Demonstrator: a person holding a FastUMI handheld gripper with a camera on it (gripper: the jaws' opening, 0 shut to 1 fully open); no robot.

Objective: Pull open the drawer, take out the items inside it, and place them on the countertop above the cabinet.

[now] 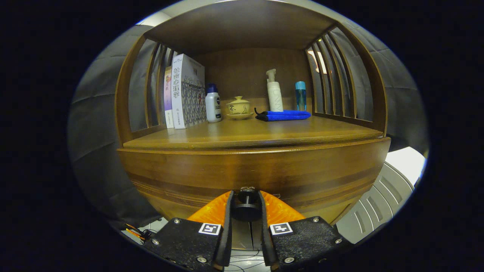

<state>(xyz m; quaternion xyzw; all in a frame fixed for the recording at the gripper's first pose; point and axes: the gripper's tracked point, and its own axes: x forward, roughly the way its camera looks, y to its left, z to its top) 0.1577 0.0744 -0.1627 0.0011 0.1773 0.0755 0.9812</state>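
A brown wooden cabinet stands right in front of me. Its drawer front (257,173) is closed, flush under the countertop (264,134). A dark round knob (246,206) juts from the drawer front, and my gripper (246,204) has both fingers pressed on its sides. The drawer's contents are hidden.
At the back of the countertop stand upright books (185,92), a white bottle with a blue cap (213,104), a lidded yellow cup on a saucer (239,107), a white pump bottle (274,92), a blue bottle (301,95) and a folded blue cloth (283,115). Slatted wooden sides enclose the shelf.
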